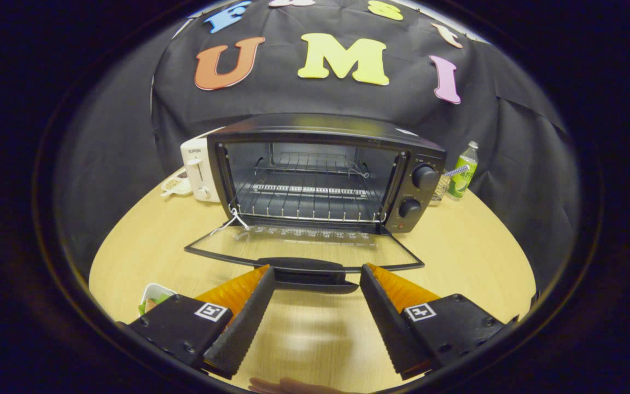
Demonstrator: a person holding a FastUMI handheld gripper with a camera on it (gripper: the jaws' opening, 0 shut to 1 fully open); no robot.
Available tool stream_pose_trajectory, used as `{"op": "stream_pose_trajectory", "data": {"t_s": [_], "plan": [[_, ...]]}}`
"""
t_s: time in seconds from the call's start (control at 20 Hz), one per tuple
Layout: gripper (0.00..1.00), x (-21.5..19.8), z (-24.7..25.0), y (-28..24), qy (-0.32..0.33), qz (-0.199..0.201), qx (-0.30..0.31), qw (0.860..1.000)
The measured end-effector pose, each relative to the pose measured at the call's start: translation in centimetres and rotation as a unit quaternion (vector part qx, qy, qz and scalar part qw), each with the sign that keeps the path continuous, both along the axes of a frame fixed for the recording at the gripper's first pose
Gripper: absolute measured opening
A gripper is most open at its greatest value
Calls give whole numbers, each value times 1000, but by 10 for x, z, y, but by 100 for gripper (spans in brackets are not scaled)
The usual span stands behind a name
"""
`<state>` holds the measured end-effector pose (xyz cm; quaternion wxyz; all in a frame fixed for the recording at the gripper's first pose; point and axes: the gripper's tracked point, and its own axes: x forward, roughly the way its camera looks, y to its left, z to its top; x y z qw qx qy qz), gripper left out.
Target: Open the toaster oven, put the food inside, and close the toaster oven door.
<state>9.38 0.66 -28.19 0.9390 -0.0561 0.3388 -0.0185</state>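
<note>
On the round wooden table [457, 241] the toaster oven [326, 172] stands open, its door [304, 249] flat with the handle [307, 272] just ahead of the gripper [316, 276] — fingers wide, empty. Food waits in a container [153, 297] beside the left finger — swinging over carelessly could snag the handle and drag the oven.

Even overhead light is cast on the table [457, 257]; glare is seen on the toaster oven [326, 175] top. Strong fisheye bending is shown at its edges. Focus is held sharp.
</note>
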Motion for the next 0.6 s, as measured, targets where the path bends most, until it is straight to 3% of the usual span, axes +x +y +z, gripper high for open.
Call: {"op": "stream_pose_trajectory", "data": {"t_s": [0.4, 0.6], "plan": [[100, -7, -26, 7, 52, -7, 41, 998], [100, -11, -5, 4, 34, 0, 26, 999]]}}
